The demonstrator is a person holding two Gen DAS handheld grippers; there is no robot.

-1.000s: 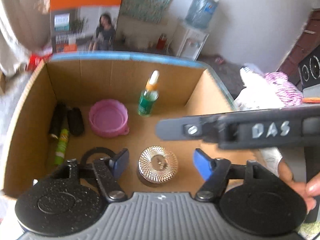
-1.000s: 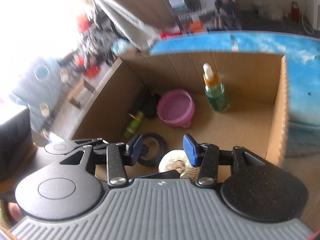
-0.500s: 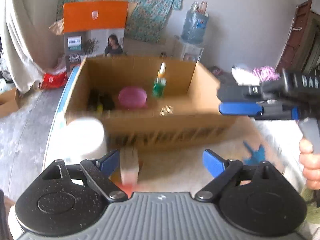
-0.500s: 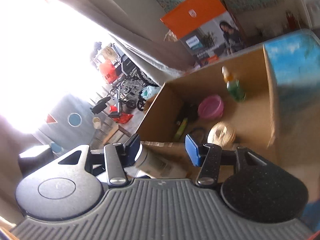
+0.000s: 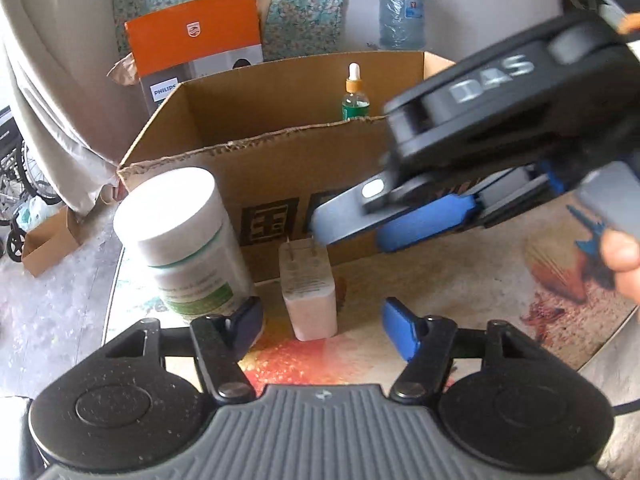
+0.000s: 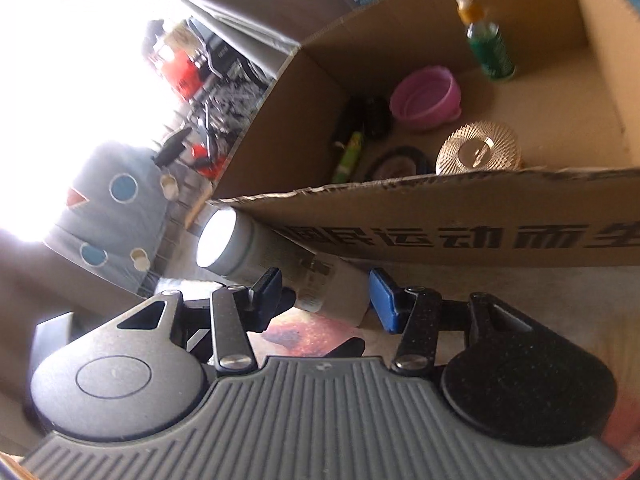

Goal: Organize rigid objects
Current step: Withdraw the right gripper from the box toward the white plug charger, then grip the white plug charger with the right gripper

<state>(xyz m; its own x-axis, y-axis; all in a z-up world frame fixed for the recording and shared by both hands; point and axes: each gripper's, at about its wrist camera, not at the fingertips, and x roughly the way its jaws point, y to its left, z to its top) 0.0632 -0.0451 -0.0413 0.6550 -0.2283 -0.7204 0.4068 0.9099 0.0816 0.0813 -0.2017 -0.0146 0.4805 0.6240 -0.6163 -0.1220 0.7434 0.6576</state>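
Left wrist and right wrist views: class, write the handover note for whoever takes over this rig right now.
Left claw: open, jaws have just been closing; the white charger stands in the gap, untouched.
Right claw: open, jaws have just closed a little, holding nothing; the white bottle is ahead of it.
Done: dropper bottle, pink bowl and gold-lidded jar sit inside the cardboard box.
Left: charger and bottle, both outside the box's front wall, probably go in next.

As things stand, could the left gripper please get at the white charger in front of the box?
Probably yes: the charger stands just ahead of the open left gripper, though the bottle sits close beside it.
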